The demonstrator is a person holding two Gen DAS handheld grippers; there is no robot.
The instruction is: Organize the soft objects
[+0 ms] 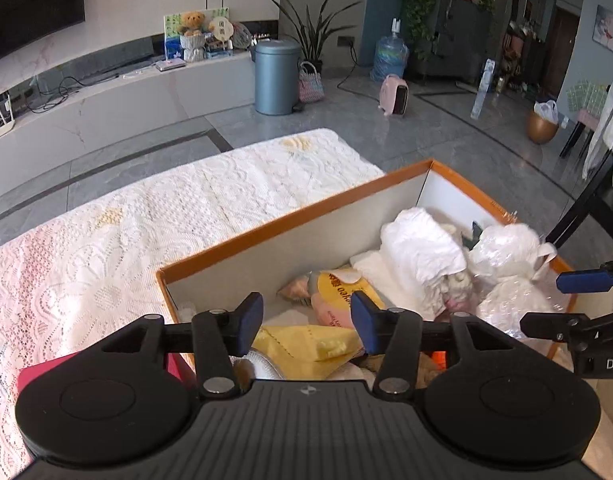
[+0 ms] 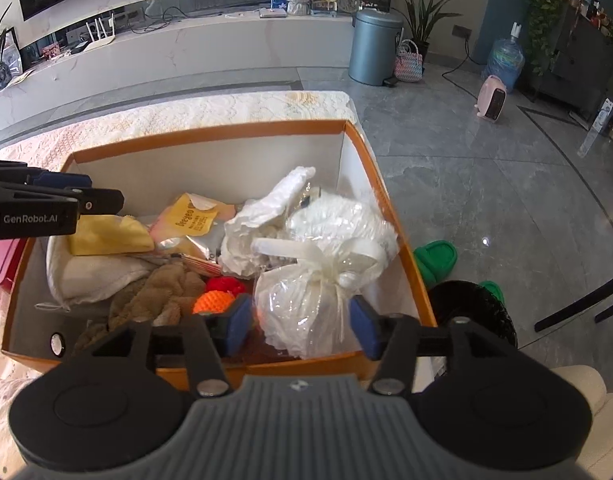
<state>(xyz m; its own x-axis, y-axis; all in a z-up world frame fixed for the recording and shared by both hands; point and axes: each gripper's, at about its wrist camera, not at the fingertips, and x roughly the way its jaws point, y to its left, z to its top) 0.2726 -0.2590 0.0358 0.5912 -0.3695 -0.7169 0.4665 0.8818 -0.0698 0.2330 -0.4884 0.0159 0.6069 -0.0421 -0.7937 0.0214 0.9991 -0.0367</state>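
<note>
Left claw (image 1: 306, 320) being held spread, nothing pinched, low centre of left wrist view, over yellow cloth (image 1: 306, 346) inside orange-rimmed box (image 1: 290, 220). Right claw (image 2: 300, 328) being held spread too, pads either side of clear-wrapped white bundle (image 2: 306, 312) at lower centre of right wrist view, contact not discernible. Box being carried by lace-covered worktop (image 1: 146, 216). Brown plush (image 2: 154, 296), orange knit ball (image 2: 212, 304), crumpled white cloth (image 2: 262, 216) lying in box.
</note>
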